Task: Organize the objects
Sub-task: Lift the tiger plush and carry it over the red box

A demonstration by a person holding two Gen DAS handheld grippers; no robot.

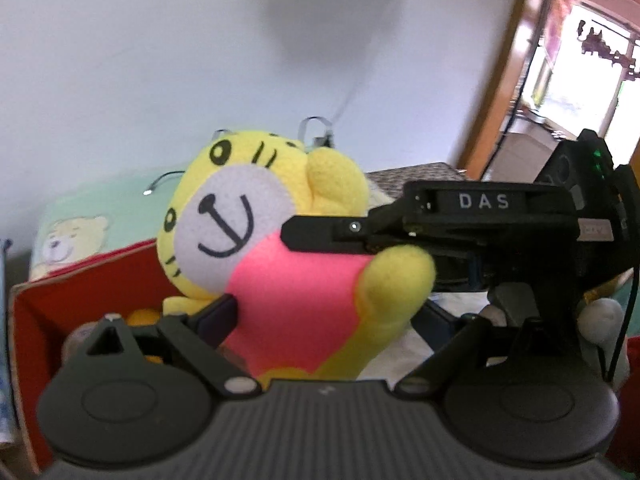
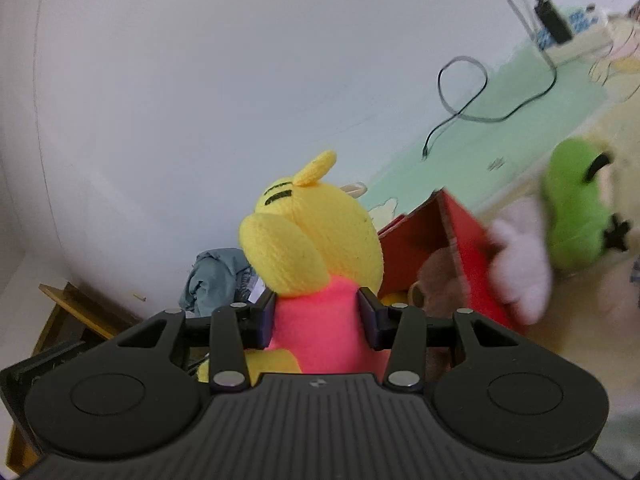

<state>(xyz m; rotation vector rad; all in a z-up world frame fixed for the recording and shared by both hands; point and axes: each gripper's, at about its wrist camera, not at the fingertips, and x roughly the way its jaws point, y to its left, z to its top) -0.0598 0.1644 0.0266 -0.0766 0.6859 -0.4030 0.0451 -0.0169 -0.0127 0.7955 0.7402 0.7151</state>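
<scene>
right gripper [image 2: 318, 322] is nearest in its own view, both pads pinching the pink torso of the tiger plush [image 2: 316, 248], so that one's clamped on the toy with the head sticking up at 12 o'clock from the jaws. over in the left wrist view the left gripper [image 1: 320, 320] has its jaws spread around the same plush [image 1: 280, 264]: the near-left pad sits against the pink belly, but the other pad is hidden behind the toy, so i can't tell if it's really squeezing. the thing that matters imo: the red box [image 1: 80, 280] sits at about 9 o'clock from the plush in the left view, and at 2 o'clock just past the toy in the right view [image 2: 460, 240], with a brown bear [image 2: 434, 276] already inside. plush's long axis is roughly upright, tilted a bit. right hand owns the grip, so i'd guess it carries the toy over the rim and drops it in.
</scene>
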